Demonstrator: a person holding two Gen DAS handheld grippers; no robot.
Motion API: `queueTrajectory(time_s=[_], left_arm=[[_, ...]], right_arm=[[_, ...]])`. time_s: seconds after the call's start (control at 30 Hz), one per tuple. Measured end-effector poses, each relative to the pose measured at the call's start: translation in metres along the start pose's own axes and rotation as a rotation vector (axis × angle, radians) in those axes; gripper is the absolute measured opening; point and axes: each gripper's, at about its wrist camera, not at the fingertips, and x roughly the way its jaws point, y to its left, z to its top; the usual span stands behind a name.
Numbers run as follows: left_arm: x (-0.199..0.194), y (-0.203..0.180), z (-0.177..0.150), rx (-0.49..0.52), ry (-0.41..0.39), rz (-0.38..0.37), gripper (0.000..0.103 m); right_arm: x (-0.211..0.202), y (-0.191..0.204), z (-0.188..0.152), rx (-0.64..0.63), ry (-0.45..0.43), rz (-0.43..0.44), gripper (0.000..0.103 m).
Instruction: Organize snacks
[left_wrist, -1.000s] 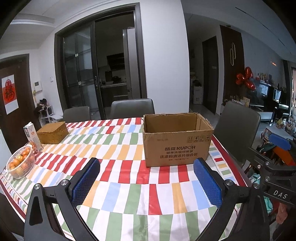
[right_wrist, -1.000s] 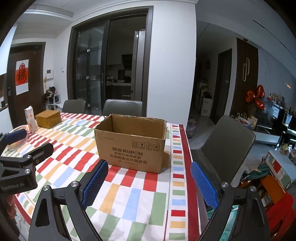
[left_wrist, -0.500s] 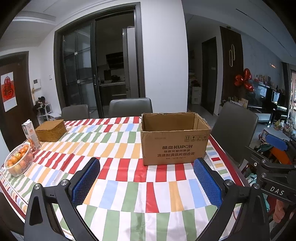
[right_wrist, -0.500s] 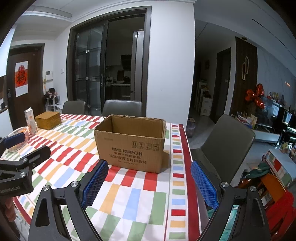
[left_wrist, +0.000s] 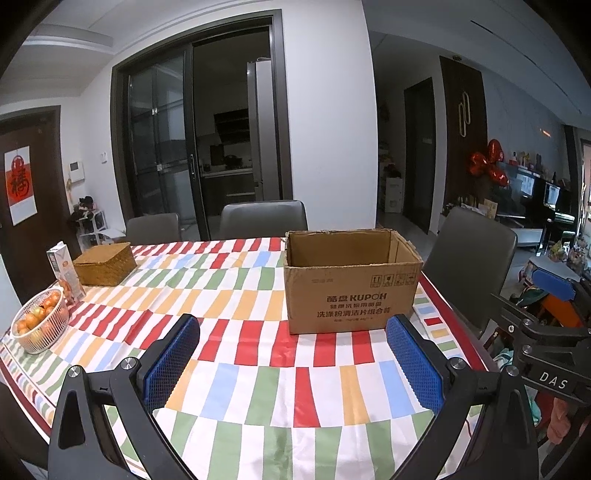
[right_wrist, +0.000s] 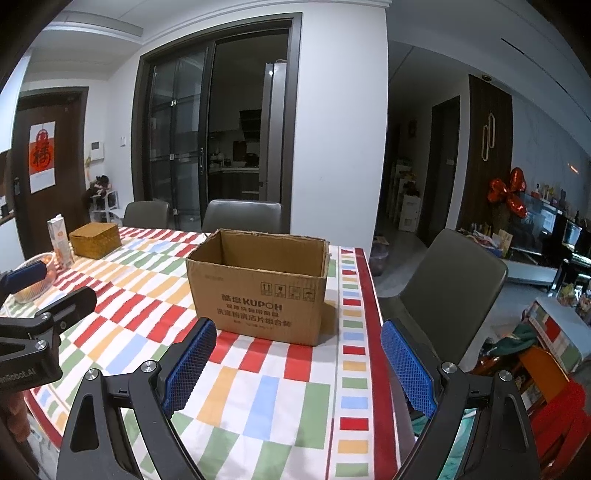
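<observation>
We see a brown cardboard box on a worktop checked red, green, blue, orange; blue fingers.

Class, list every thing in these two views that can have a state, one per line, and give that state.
left gripper: open, holding nothing
right gripper: open, holding nothing
cardboard box: upright, top open, contents not visible
wicker box: lid shut
juice carton: upright
white basket: full of oranges
sliding glass door: partly open
</observation>
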Motion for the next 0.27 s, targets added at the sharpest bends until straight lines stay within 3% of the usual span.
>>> queueTrajectory(time_s=[0.27], left_arm=[[-0.0003, 0.0023, -0.0017, -0.011, -0.007, 0.009, 0.103]], right_arm=[[0.0005, 0.0006, 0.0004, -0.001, 0.005, 0.001, 0.092]])
